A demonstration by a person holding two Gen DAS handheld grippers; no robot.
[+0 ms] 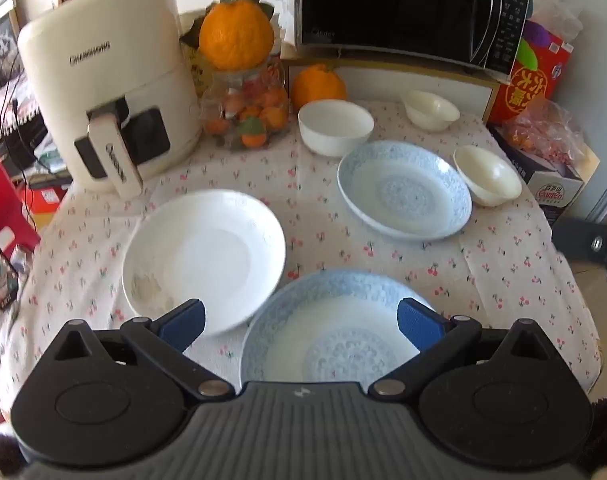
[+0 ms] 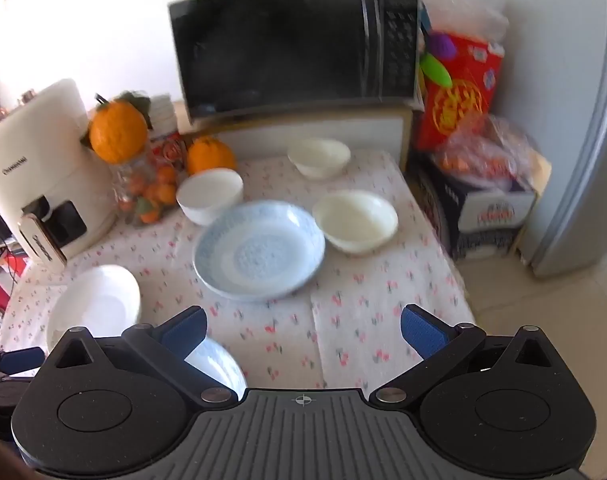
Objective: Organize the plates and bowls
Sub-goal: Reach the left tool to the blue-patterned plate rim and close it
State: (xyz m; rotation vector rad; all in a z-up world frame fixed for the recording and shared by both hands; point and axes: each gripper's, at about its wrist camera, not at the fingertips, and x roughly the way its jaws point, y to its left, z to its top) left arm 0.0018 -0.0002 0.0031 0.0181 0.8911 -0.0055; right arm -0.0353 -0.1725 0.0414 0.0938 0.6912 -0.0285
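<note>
On the cherry-print tablecloth lie a white plate, a near blue patterned plate and a far blue plate. A white bowl and two cream bowls stand behind. My left gripper is open and empty, above the near blue plate. My right gripper is open and empty, over bare cloth in front of the far blue plate; the white plate, near blue plate and bowls also show there.
An air fryer stands at the back left, a jar of oranges beside it, and a microwave on a shelf behind. Boxes and a bag crowd the right. The table's right edge drops to the floor.
</note>
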